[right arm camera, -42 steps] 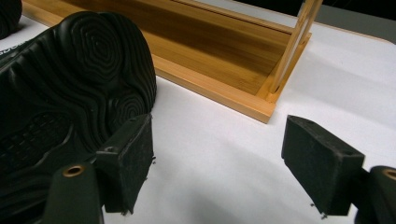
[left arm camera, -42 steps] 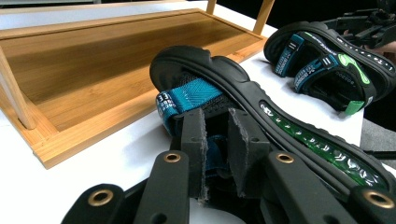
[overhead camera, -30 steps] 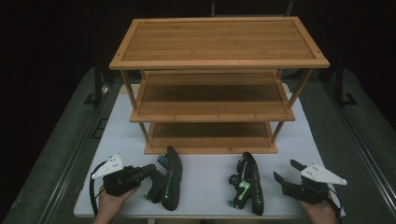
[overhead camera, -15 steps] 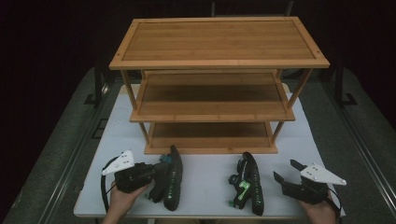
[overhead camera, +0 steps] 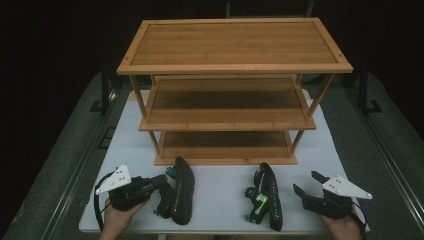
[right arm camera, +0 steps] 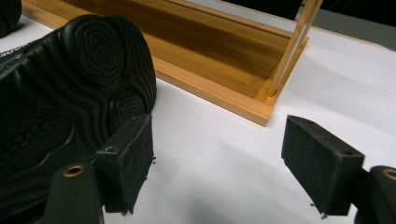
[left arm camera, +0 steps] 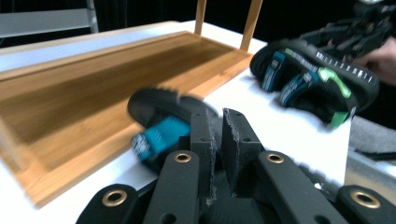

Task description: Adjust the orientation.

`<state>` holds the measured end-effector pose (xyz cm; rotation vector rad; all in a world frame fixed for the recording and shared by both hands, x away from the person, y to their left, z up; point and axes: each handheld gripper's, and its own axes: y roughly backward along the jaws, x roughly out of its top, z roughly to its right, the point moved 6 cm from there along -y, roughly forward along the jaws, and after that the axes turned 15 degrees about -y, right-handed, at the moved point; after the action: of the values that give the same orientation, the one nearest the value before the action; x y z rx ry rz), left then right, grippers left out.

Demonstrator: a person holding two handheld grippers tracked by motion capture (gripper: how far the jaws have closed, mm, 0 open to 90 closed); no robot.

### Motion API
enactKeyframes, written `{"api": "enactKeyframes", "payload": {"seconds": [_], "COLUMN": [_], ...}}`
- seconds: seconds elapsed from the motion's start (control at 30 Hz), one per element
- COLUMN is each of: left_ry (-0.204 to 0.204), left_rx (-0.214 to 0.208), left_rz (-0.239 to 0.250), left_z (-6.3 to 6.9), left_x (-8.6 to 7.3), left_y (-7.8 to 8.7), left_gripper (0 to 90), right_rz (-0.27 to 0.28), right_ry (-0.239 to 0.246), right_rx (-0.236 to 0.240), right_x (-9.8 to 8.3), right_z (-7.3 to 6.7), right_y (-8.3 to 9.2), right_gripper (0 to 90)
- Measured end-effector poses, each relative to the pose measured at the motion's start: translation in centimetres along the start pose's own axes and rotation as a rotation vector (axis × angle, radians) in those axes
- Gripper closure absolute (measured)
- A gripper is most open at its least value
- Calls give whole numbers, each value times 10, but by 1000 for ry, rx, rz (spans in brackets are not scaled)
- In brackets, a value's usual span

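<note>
L gripper shifted right, R view: sole tread

Each hand carries a matte black gripper: the left gripper and right gripper have 2 flat jaws, brass-ringed rivets, grey 3-cornered plates, and possibly a black cable.

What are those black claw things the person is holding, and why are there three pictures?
They are grabbing tools. The person holds a left hand-held gripper and a right hand-held gripper, each carrying its own small camera. One picture looks down from above; the other two look along each tool's jaws. On the white table stands a wooden shoe rack with three shelves. In front lie two black sandals on their sides, the left sandal and the right sandal. The left tool is shut and seems to pinch the left sandal. The right one is open and holds nothing.
</note>
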<state>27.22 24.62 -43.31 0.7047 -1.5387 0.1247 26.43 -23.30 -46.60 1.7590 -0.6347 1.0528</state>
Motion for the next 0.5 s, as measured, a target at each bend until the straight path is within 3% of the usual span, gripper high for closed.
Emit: {"api": "enactKeyframes", "payload": {"seconds": [0.27,0.33,0.4,0.5], "left_ry": [-25,-21,-31,-11], "left_rx": [49,20,18,3], "left_rz": [-76,-89,-106,-113], "left_z": [-10,-11,-12,-12], "left_x": [-21,-28,-34,-36], "left_y": [12,14,15,13], "left_gripper": [829,829,824,807], "right_rz": [-1,-2,-2,1], "right_ry": [4,3,5,5], "right_rx": [5,6,6,6], "right_x": [0,-1,-1,0], "right_z": [-1,-1,0,0], "right_y": [0,0,0,0], "right_gripper": [246,246,246,246]}}
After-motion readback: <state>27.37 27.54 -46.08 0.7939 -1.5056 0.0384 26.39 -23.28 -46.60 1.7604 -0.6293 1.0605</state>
